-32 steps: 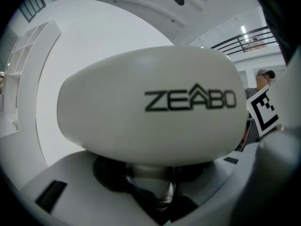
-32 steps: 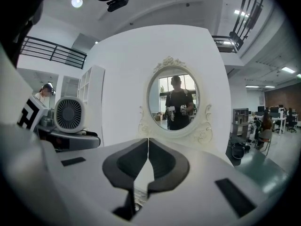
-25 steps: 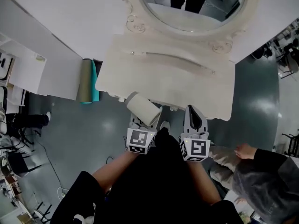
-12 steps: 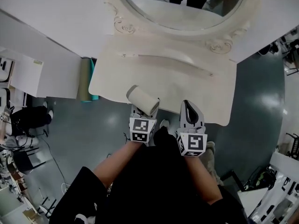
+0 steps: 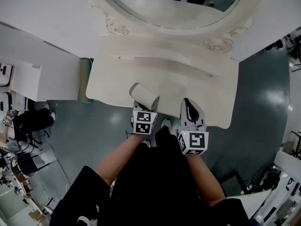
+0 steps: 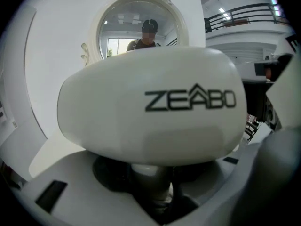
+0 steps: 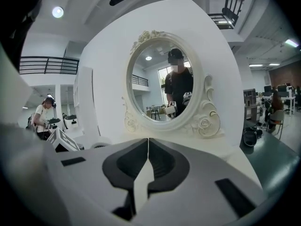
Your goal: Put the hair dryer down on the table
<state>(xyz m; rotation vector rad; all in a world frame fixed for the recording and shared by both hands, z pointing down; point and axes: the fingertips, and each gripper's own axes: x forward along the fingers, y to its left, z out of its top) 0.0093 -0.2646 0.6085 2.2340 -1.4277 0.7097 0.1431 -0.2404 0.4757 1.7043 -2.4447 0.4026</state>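
A white hair dryer (image 5: 145, 96) with ZEABO printed on its barrel (image 6: 150, 105) is held over the front left of the cream dressing table (image 5: 197, 81). My left gripper (image 5: 142, 111) is shut on its handle (image 6: 151, 172), and the barrel lies across the jaws and hides most of them. My right gripper (image 5: 190, 105) hovers over the table's front edge to the right of the dryer; its jaws (image 7: 148, 147) are shut with nothing between them. It points at the oval mirror (image 7: 162, 81).
The ornate mirror frame (image 5: 214, 44) stands along the back of the table. A rolled green mat (image 5: 84, 81) leans by the table's left side. Chairs and cables (image 5: 19, 145) crowd the floor at the left. A white wall (image 5: 42, 13) lies behind.
Both grippers have moved forward, from in front of the table to over its front edge, the dryer going with the left one. The person at the lower right has left the view.
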